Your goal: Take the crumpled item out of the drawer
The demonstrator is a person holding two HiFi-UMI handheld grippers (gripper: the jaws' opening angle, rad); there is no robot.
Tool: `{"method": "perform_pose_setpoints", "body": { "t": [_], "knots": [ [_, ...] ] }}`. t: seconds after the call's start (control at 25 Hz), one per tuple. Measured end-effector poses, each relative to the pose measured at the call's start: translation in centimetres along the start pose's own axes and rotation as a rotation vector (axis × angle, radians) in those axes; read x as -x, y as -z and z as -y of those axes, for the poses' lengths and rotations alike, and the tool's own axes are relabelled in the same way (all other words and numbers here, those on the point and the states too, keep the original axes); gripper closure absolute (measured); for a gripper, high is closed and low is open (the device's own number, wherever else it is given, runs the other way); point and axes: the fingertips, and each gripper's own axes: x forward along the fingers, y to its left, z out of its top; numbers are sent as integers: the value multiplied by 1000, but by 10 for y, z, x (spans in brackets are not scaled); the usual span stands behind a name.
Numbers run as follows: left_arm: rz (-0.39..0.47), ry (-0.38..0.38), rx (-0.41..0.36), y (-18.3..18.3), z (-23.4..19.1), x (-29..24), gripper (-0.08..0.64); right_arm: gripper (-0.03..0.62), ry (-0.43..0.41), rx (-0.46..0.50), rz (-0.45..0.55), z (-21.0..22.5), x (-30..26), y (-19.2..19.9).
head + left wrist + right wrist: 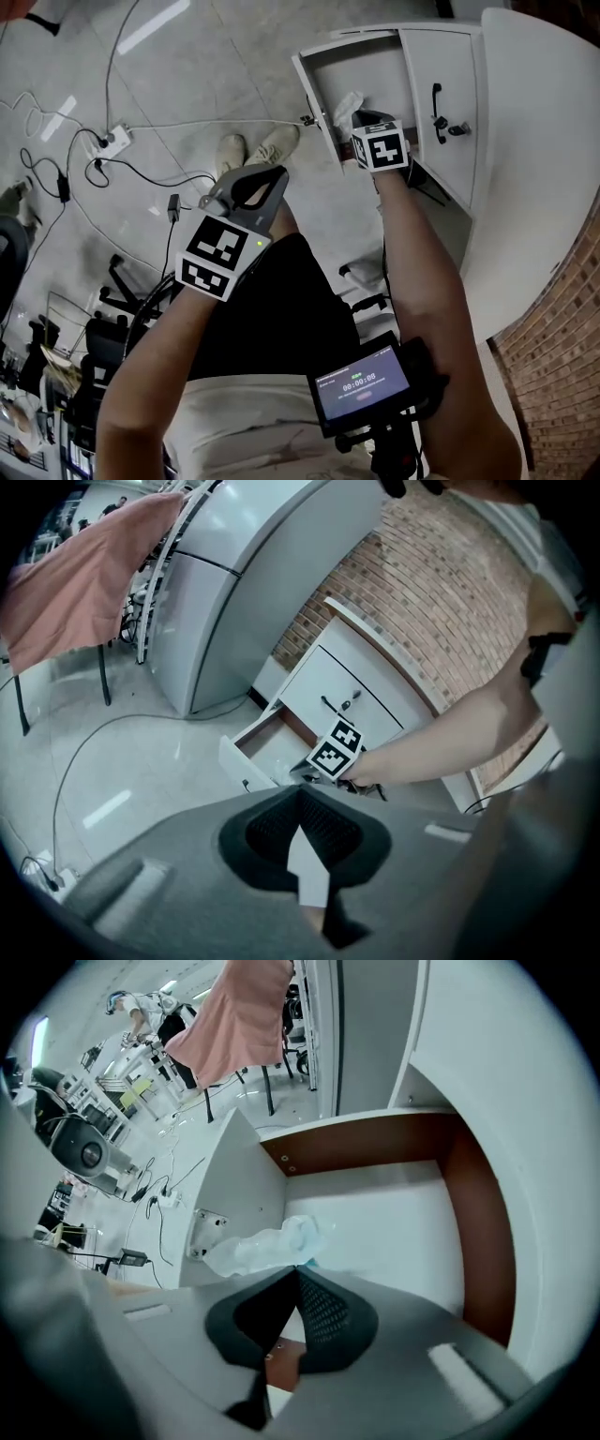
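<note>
Right gripper (298, 1271): mine, clenched on 1 crumpled clear plastic item (265, 1247), gripped at its end, over the open white drawer (375, 1206). Left gripper (300, 794): jaws together, empty, well apart from the drawer.

floor (187, 84): white power strip (114, 141) lying on it | pink cloth (84, 583): hanging draped | brick wall (422, 574): beside tall grey unit (244, 583)
</note>
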Motion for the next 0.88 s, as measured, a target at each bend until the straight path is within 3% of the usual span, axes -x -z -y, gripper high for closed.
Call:
{"method": "perform_pose_setpoints", "body": {
  "t": [0.36,0.68,0.88],
  "knots": [
    [4,-3,-69,-17,6,36,558,583,29,-75,104,-18,58,-4],
    [21,9,-78,-40,32,73,557,583,18,-173,196,-46,133,0],
    [58,4,-124,-66,45,98,558,583,16,-185,297,-56,183,-21]
  ]
}}
